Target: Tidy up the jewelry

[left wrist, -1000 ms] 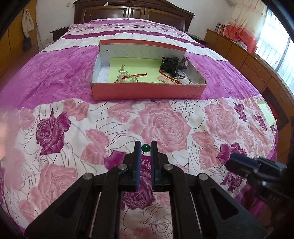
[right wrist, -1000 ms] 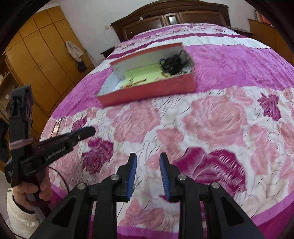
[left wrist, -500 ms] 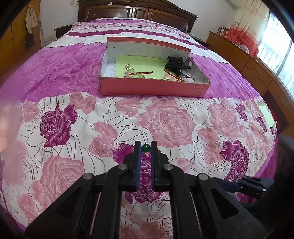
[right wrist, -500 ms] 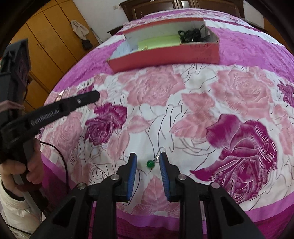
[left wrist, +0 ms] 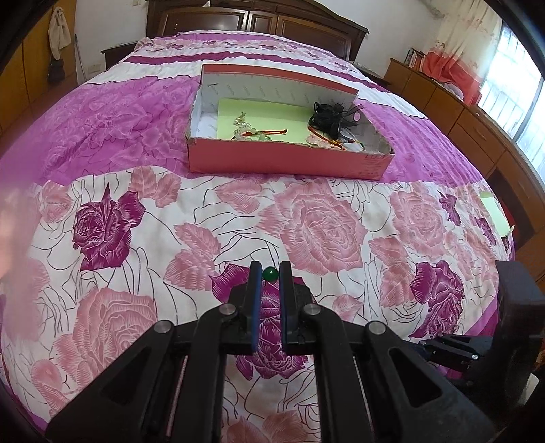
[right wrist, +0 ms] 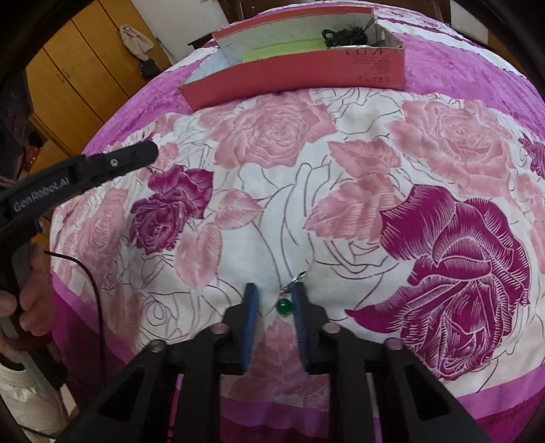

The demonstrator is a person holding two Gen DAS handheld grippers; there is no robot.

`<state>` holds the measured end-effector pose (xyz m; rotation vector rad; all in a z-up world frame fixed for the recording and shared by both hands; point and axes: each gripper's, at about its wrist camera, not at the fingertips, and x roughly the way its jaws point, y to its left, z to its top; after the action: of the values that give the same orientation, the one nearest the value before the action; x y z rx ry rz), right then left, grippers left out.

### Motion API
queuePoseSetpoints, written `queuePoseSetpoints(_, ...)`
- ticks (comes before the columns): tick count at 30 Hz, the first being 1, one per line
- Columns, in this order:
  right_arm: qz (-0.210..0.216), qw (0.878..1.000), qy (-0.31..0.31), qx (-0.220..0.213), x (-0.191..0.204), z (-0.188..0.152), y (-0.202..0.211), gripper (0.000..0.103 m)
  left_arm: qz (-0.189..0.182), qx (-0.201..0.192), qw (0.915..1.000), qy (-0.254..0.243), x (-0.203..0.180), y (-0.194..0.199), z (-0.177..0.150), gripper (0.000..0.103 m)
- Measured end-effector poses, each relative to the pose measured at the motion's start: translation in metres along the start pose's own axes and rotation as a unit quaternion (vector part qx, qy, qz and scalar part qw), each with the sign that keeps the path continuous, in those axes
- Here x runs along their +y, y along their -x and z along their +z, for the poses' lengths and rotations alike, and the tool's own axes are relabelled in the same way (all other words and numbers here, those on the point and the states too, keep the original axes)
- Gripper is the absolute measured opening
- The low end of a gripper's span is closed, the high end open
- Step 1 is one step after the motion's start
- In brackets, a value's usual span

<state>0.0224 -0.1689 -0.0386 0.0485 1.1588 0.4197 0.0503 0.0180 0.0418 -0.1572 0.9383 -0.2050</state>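
A green bead earring (left wrist: pixel 271 272) sits between the fingertips of my left gripper (left wrist: pixel 270 272), which is shut on it above the bedspread. A second green bead earring (right wrist: pixel 283 306) with a silver hook lies on the bedspread between the fingers of my right gripper (right wrist: pixel 274 296), which is open and low over it. The pink cardboard box (left wrist: pixel 289 160) lies further up the bed with a green sheet, beaded jewelry and a black hair ornament (left wrist: pixel 328 116) inside. The box also shows in the right wrist view (right wrist: pixel 296 81).
The bed has a pink and purple rose bedspread (left wrist: pixel 323 231). A wooden headboard (left wrist: pixel 259 20) stands behind the box. Wooden cabinets (left wrist: pixel 477 136) run along the right, wardrobes (right wrist: pixel 85 68) on the left. The left gripper's body (right wrist: pixel 81 173) reaches in at the left of the right wrist view.
My right gripper has dropped toward the bed's near edge, and the second green earring now lies between its open fingers. My left gripper keeps holding its green bead and has shifted slightly.
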Motion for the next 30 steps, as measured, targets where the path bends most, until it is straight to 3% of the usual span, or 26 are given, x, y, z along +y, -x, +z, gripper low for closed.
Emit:
queuePoseSetpoints(1, -0.002, 1.000, 0.001, -0.001, 0.000, 0.000, 0.000, 0.012, 0.000, 0.000, 1.0000, 0.000, 0.000, -0.001, 0.000, 0.001)
queuePoseSetpoints(10, 0.029, 0.999, -0.006, -0.018, -0.008, 0.000, 0.013, 0.011, 0.001, -0.002, 1.0000, -0.004, -0.003, 0.001, 0.001, 0.001)
queuePoseSetpoints(30, 0.085, 0.986, -0.011, -0.143, -0.016, 0.039, 0.069, 0.011, -0.010, -0.049, 0.9987, -0.011, -0.017, 0.020, 0.026, 0.001)
